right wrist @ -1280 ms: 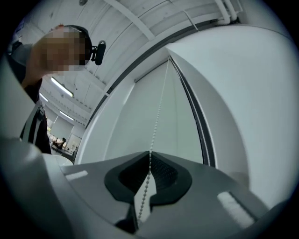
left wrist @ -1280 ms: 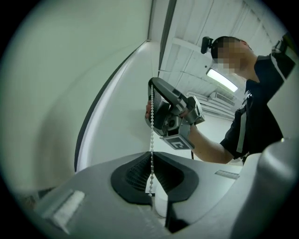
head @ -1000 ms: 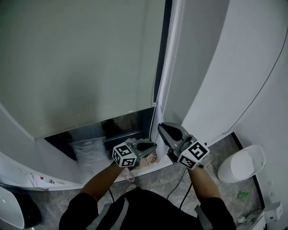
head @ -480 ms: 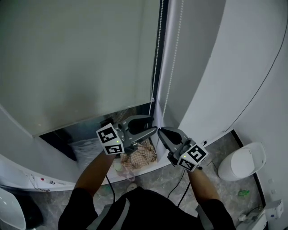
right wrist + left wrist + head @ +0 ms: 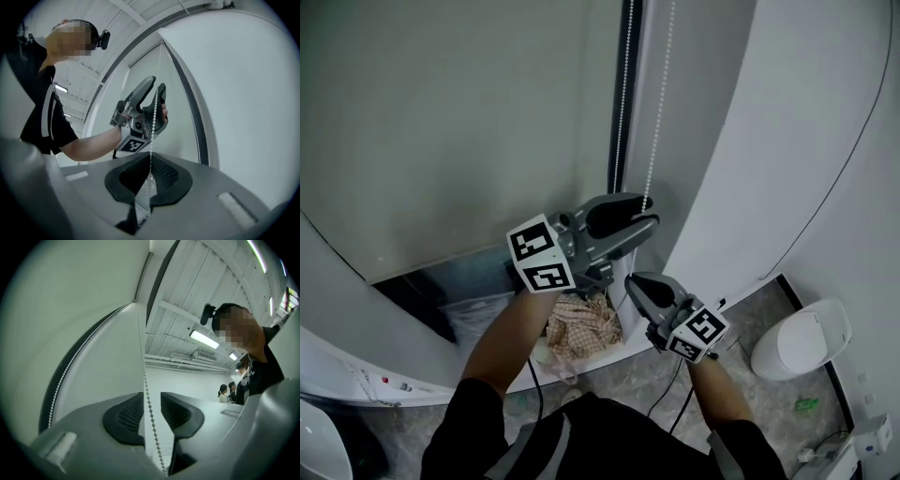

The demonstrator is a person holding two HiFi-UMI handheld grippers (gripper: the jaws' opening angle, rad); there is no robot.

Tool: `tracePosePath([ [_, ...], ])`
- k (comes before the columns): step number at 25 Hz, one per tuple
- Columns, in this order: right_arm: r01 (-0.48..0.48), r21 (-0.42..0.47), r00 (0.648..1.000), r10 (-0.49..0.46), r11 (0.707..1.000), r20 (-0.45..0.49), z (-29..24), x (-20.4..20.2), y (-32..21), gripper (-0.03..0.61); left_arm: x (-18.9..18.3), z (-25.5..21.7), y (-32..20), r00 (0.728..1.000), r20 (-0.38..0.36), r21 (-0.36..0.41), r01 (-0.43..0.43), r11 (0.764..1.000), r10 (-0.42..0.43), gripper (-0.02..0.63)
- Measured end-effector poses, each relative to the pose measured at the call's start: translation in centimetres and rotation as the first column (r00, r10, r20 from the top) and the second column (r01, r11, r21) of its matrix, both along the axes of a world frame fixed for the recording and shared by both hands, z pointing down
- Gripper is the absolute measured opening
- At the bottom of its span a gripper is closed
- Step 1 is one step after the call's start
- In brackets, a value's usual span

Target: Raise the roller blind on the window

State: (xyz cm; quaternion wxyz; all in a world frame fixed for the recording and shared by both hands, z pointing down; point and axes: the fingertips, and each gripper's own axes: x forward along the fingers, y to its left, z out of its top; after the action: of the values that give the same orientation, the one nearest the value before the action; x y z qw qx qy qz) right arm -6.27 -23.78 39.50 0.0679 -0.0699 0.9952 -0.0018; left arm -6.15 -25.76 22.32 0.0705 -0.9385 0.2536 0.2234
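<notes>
While the bead chain (image 5: 653, 122) hangs down the upper middle of the head view, it is gripped low down by the right gripper (image 5: 634, 281), whose jaws are shut tight on it. Just above, the left gripper (image 5: 654, 214) is held with its jaws apart. They have just been closing a little, and the chain is seen between them, not squeezed. The roller blind (image 5: 459, 122) is spread over the upper left, with a strip of window (image 5: 441, 281) bare below it.
</notes>
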Motion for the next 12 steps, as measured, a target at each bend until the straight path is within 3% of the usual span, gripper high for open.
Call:
tracePosePath([
  [2,-0.003,-0.009,1.0,0.003,1.0,0.008,0.1,0.2,0.1,0.014,-0.3,0.3,0.1,0.999,0.003,0.012,0.032,0.999,-0.032,0.038],
  [6,-0.008,-0.014,1.0,0.008,1.0,0.01,0.2,0.5,0.0,0.014,-0.6,0.7,0.0,0.999,-0.017,-0.009,0.034,0.999,-0.034,0.014],
  [12,-0.004,0.058,0.993,0.011,0.998,-0.12,4.7,0.3,1.0,0.014,0.0,5.2,-0.7,0.987,0.142,-0.037,0.085,0.996,-0.079,0.014],
])
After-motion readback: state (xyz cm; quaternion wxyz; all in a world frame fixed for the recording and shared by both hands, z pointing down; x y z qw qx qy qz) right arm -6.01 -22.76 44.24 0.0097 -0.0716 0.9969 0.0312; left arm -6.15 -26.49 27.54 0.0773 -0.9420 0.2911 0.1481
